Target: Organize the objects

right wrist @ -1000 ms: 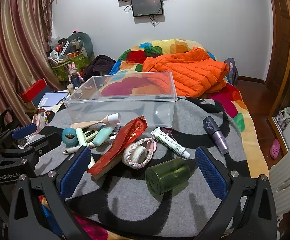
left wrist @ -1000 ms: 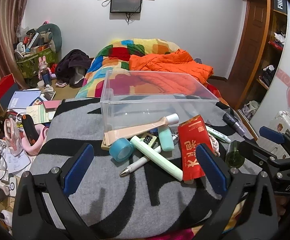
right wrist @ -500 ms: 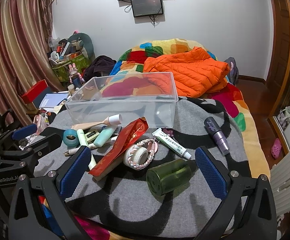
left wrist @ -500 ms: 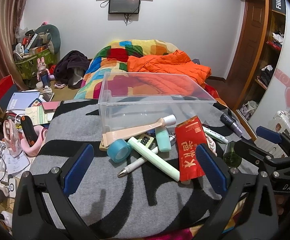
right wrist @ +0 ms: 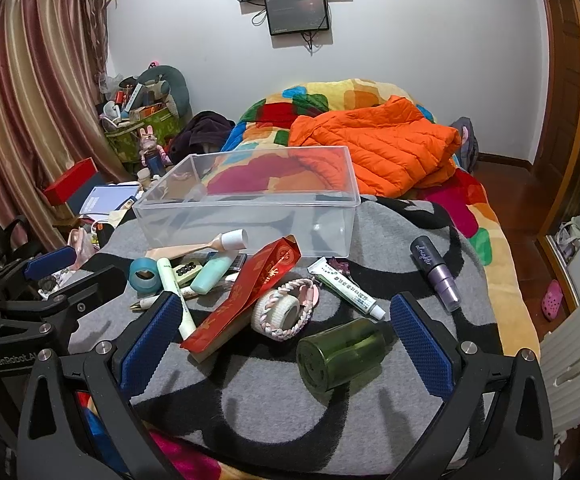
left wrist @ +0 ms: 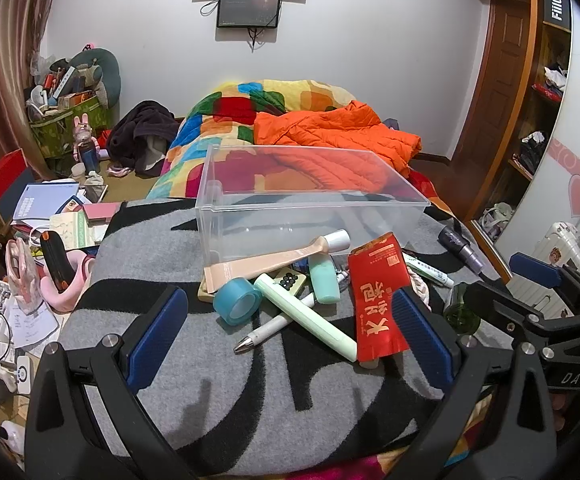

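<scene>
An empty clear plastic bin [left wrist: 310,200] [right wrist: 249,216] stands on a grey and black blanket. In front of it lies a pile: a blue tape roll [left wrist: 235,300] [right wrist: 143,274], a pale green tube [left wrist: 306,316], a pen [left wrist: 273,326], a teal bottle [left wrist: 324,278], a peach tube [left wrist: 273,258], a red packet [left wrist: 378,296] [right wrist: 245,296], a white roll with braided band [right wrist: 283,312], an ointment tube [right wrist: 348,288], a green bottle [right wrist: 340,354], a purple bottle [right wrist: 436,272]. My left gripper [left wrist: 290,336] is open above the pile's near side. My right gripper [right wrist: 285,344] is open near the green bottle.
An orange jacket [right wrist: 374,144] and a colourful quilt [left wrist: 249,116] lie behind the bin. The floor at the left holds books, a red box [right wrist: 69,186] and clutter. A wardrobe and suitcase [left wrist: 558,248] stand at the right.
Both grippers have shifted slightly; the pile and bin sit a little lower and nearer in both views. Nothing was grasped or moved.
</scene>
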`<state>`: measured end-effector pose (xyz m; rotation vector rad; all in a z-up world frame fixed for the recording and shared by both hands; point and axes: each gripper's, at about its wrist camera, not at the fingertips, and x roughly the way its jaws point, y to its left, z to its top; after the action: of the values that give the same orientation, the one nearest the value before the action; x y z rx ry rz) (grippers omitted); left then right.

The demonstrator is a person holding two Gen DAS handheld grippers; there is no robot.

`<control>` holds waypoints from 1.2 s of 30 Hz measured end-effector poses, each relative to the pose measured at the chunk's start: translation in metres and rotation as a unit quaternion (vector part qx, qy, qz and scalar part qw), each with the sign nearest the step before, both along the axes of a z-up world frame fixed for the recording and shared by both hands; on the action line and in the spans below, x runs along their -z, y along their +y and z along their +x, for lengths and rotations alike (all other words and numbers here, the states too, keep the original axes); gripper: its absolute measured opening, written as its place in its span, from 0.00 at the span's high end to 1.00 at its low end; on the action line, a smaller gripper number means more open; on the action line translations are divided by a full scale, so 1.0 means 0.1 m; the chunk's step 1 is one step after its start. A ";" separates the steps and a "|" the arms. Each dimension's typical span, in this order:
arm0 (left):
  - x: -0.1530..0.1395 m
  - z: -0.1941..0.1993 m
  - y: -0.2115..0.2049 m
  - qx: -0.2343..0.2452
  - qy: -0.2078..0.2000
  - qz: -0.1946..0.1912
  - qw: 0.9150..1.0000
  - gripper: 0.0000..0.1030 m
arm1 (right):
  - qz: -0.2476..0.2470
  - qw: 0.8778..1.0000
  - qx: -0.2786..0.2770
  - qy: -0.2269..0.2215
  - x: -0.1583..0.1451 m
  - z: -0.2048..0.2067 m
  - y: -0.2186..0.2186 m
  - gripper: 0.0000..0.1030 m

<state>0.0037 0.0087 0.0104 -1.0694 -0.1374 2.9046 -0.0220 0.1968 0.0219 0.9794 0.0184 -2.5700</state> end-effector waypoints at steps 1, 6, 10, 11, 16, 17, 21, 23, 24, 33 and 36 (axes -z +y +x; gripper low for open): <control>0.00 0.00 0.00 0.000 0.000 0.000 1.000 0.00 | 0.000 1.000 0.000 0.000 0.00 0.00 0.00 0.00; -0.01 0.00 0.01 0.002 0.001 0.000 1.000 0.00 | 0.000 1.000 0.000 -0.001 0.00 0.00 0.00 0.00; -0.01 0.02 0.02 0.005 0.005 0.000 1.000 0.00 | 0.000 1.000 0.000 -0.001 0.00 0.01 0.00 0.00; -0.01 0.03 0.02 0.006 0.006 0.000 1.000 0.00 | 0.000 1.000 0.000 -0.001 0.00 0.01 0.00 0.00; -0.02 0.04 0.02 0.007 0.007 0.003 1.000 0.00 | 0.000 1.000 0.000 0.001 -0.01 0.01 0.00 0.00; -0.02 0.04 0.02 0.008 0.006 0.004 1.000 0.00 | 0.000 1.000 0.000 0.001 -0.01 0.01 -0.01 0.00; -0.01 0.03 0.03 0.011 0.002 0.008 1.000 0.00 | 0.000 1.000 0.000 0.001 -0.01 0.01 0.00 0.00; -0.01 0.03 0.02 0.013 0.003 0.010 1.000 0.00 | 0.000 1.000 0.000 0.000 -0.01 0.01 0.00 0.00; -0.01 0.04 0.02 0.013 0.003 0.011 1.000 0.00 | 0.000 1.000 0.000 0.000 -0.01 0.01 0.00 0.00; 0.02 0.03 -0.01 0.021 0.001 0.023 1.000 0.00 | 0.000 1.000 0.006 -0.001 0.00 0.00 0.02 0.00; 0.06 -0.02 -0.09 0.010 -0.013 0.035 0.999 0.00 | 0.004 1.000 0.011 0.002 0.01 0.00 0.05 0.00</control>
<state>0.0021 -0.0003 0.0045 -1.0900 -0.2254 2.8462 -0.0216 0.2017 0.0205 0.9833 0.0197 -2.5936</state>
